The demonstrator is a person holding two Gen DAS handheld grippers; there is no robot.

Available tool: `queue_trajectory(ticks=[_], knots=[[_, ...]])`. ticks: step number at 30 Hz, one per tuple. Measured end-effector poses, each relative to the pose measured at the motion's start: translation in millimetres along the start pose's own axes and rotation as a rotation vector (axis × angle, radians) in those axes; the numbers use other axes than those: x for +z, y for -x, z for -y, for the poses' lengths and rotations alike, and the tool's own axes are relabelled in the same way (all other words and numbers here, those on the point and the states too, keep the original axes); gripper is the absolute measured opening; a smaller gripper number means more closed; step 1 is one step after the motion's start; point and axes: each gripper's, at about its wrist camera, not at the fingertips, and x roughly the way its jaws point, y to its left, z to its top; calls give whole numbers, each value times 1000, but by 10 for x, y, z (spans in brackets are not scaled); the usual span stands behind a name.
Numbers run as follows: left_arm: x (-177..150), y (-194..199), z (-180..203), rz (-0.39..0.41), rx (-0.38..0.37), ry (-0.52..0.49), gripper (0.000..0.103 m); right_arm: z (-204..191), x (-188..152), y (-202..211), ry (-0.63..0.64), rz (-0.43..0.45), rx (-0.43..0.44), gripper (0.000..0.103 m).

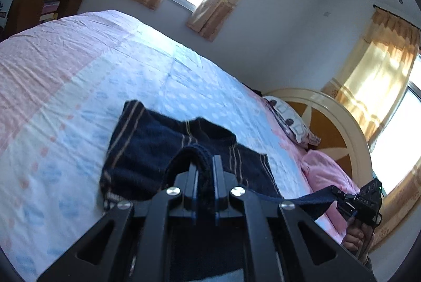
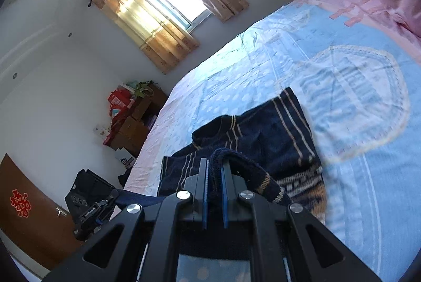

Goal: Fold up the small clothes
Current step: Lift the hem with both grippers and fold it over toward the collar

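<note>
A small dark navy knit garment with thin tan stripes [image 1: 147,150] lies on the bed, partly lifted; it also shows in the right wrist view [image 2: 265,134]. My left gripper [image 1: 204,163] is shut on a ribbed navy edge of it. My right gripper [image 2: 214,166] is shut on another ribbed edge, next to a patterned tan hem [image 2: 300,184]. The edge is stretched taut between the two grippers. The right gripper shows in the left wrist view [image 1: 339,196], and the left gripper shows in the right wrist view [image 2: 105,203].
The bed [image 1: 65,76] has a pale blue and pink sheet. A pillow [image 1: 289,121] and pink blanket [image 1: 326,171] lie by the rounded headboard [image 1: 342,113]. A wooden shelf with boxes [image 2: 131,121] and a door [image 2: 23,216] stand beyond the bed's foot. Curtained windows are on the walls.
</note>
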Motion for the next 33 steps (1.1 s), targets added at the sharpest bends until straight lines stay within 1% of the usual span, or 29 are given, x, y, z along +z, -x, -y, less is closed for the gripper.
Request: queue_trajectory(ticks=[4,7,13,19,23,25,26,27,28,30,31,32,33], knots=[[160,-277,-87,-21,31,2,9,35,171,-246,-5,-20,-26,7],[248,-515,-202,-44,57,10,9,137,297,-473,-33,-47,-48,7],[435,-885,-413,-73,86,34,9,287,528,-975,-71,-120,-79,7],[540,-1279,-628,-118,126,59,9,508,747,-1527,-107,-174,-133,7],[565,-1454,-696,-140,145,62,9,685,864,-1846,-140,-196,-163,7],[551,-1539,-734,-157,166,67,9,774,892,-1981,-158,-212,-171,8],[543,-1562,-746,-163,171,71,10,839,900,-2059,-175,-224,-173,8],[533,-1594,-773,-168,184,75,16,901,904,-2128,-193,-236,-175,9],[525,-1612,-800,-173,197,82,17,964,908,-2185,-212,-243,-182,10],[505,-1628,-853,-204,203,122,20,1087,922,-2244,-254,-244,-211,29],[504,-1608,-871,-215,198,139,21,1126,929,-2222,-268,-229,-219,57],[510,-1557,-880,-212,198,147,27,1169,941,-2138,-281,-189,-206,67],[519,-1445,-874,-191,223,146,39,1176,951,-2073,-278,-169,-193,67]])
